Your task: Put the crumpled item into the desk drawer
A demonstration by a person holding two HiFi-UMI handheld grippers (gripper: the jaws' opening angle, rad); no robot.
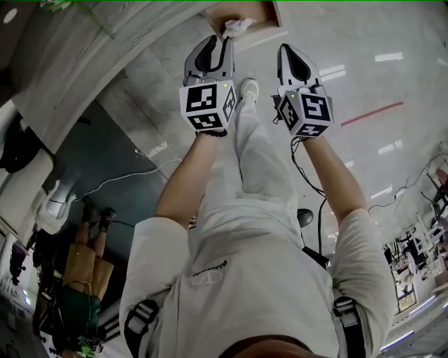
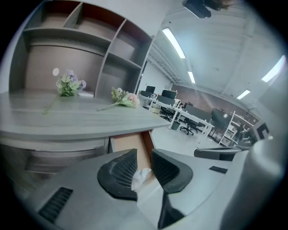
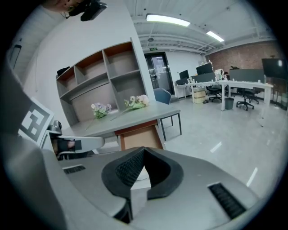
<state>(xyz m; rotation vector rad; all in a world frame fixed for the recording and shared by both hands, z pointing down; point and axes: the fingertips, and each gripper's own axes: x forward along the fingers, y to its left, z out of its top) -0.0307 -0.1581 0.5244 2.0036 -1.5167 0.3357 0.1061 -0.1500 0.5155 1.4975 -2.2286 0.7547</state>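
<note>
A white crumpled item [image 1: 238, 26] lies in the open wooden desk drawer [image 1: 260, 12] at the top of the head view. My left gripper [image 1: 220, 40] hangs just short of it, jaws partly apart and open. In the left gripper view the crumpled item [image 2: 142, 176] shows through the gap between the pads, down in the drawer [image 2: 129, 144], and the pads do not press on it. My right gripper [image 1: 292, 54] is beside the left one, shut and empty. Its fingertips [image 3: 135, 157] meet in the right gripper view, with the drawer [image 3: 139, 137] beyond.
The grey desk [image 2: 67, 121] carries two small flower bunches [image 2: 69, 85] [image 2: 123, 97] under a wall shelf unit [image 2: 90, 40]. A blue chair [image 3: 162, 95] stands past the desk's end. Office desks and chairs [image 2: 189, 119] fill the far room. Cables [image 1: 308, 178] trail on the floor.
</note>
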